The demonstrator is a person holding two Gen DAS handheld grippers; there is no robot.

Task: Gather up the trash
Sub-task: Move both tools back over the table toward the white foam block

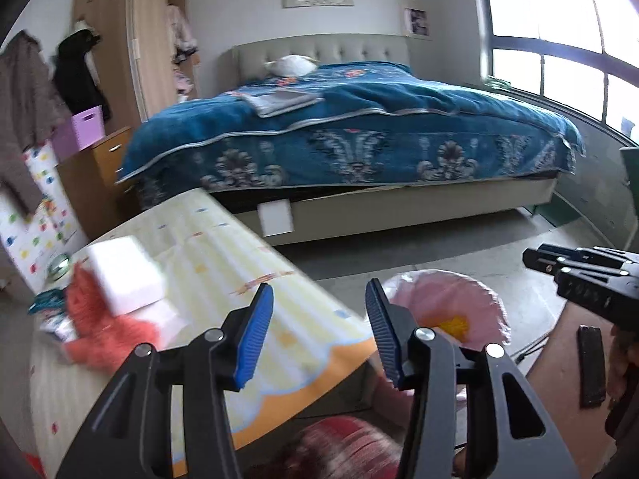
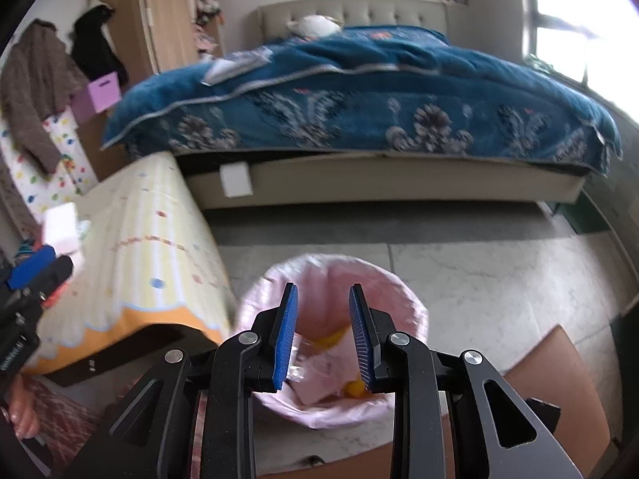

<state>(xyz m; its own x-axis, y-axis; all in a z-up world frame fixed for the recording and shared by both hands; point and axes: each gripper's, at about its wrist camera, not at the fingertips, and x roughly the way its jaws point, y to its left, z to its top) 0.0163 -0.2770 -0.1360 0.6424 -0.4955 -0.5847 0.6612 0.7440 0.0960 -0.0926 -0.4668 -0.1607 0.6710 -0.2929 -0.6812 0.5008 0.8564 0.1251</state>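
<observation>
A bin (image 2: 333,343) lined with a pink bag (image 2: 403,307) stood on the floor (image 2: 479,263) just beside the near right corner of the low table (image 2: 139,239). Inside lay yellow scraps (image 2: 353,389), a crumpled clear wrapper (image 2: 297,363) and folds of pink liner; nothing further could be made out through the blur. The right gripper (image 2: 323,337) hung directly above the bin mouth, pointing down into it, its jaws partly apart with nothing gripped; the wrapper showed below its left pad, apart from it. The left gripper (image 1: 319,335) stood over the table's near right edge, its jaws wider apart and empty, with the bin (image 1: 447,311) beyond its right finger. On the table, toward its left edge, a white box (image 1: 124,275) rested against an orange fluffy item (image 1: 100,327); a teal item (image 1: 46,303) lay at the far left edge. A cardboard sheet (image 2: 559,379) lay on the floor right of the bin, with a dark flat bar (image 1: 591,365) on it. Between table, bin and bed (image 2: 359,92) the floor lay open. A red patterned fabric (image 1: 339,447) lay below the left gripper, at the table's near edge.
</observation>
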